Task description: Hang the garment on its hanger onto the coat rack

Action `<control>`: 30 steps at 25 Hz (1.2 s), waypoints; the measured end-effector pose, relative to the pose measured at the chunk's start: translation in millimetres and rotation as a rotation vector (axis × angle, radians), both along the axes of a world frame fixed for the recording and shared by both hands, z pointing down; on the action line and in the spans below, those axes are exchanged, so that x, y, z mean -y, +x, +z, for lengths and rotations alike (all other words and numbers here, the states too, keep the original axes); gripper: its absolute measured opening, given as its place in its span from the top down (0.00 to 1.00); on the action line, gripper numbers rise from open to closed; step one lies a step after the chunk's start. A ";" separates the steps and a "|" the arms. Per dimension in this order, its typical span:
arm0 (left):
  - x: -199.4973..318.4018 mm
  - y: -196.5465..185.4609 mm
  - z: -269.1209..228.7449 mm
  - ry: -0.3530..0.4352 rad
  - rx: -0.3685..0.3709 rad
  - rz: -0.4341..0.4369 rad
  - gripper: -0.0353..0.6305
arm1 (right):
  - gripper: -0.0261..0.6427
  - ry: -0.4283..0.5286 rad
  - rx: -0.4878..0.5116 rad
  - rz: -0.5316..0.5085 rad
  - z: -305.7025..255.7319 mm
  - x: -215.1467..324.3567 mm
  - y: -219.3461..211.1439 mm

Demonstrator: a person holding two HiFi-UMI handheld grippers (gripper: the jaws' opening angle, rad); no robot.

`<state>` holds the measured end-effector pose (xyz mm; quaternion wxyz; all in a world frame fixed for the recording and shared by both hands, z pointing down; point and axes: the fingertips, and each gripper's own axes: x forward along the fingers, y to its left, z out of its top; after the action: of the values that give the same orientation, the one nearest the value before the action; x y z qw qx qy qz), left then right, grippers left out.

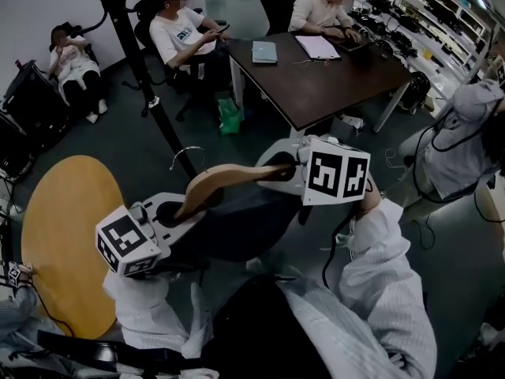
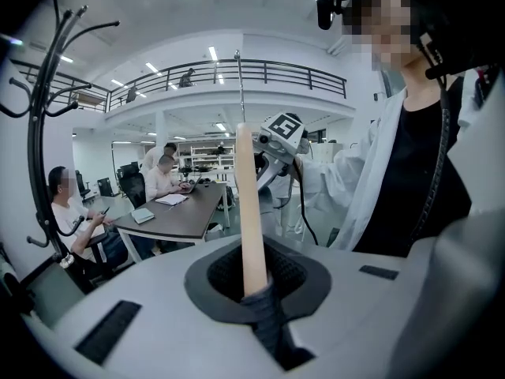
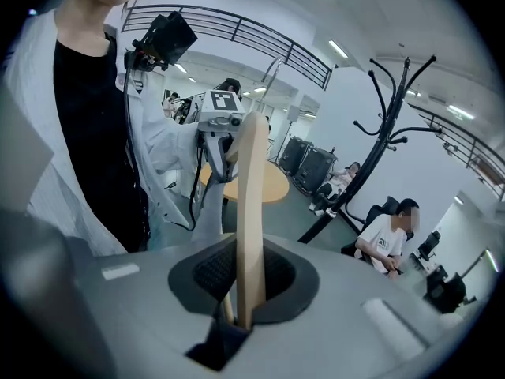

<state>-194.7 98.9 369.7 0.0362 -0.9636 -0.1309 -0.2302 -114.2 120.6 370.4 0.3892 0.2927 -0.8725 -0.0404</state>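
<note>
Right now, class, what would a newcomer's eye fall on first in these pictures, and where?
A curved wooden hanger sits at the centre of the head view, clamped at each end by the left gripper and right gripper, with a dark garment hanging below it. Beyond it, at upper left, stands a tall black coat rack.
</note>
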 end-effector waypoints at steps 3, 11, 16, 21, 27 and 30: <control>29.0 19.2 -2.4 0.007 -0.012 -0.014 0.93 | 0.92 0.004 -0.004 -0.012 -1.4 30.7 18.3; 112.0 69.7 5.2 0.000 0.007 -0.103 0.93 | 0.92 -0.009 0.015 -0.112 8.1 122.3 71.0; 165.0 117.6 4.8 0.024 0.015 -0.216 0.93 | 0.92 -0.016 0.011 -0.225 11.1 182.6 118.6; 214.4 166.4 -5.9 0.032 0.011 -0.349 0.93 | 0.92 -0.005 0.002 -0.357 -0.9 243.0 168.2; 251.1 202.6 -18.5 0.055 -0.025 -0.520 0.93 | 0.92 0.030 -0.013 -0.536 -16.1 293.5 201.2; 264.9 211.8 -26.7 0.069 -0.029 -0.593 0.93 | 0.92 0.043 -0.019 -0.600 -27.0 311.8 209.5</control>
<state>17.2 -165.9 343.0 0.0021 -0.9612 0.1645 -0.2213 95.3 -191.2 343.4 0.3615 0.0295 -0.9154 -0.1748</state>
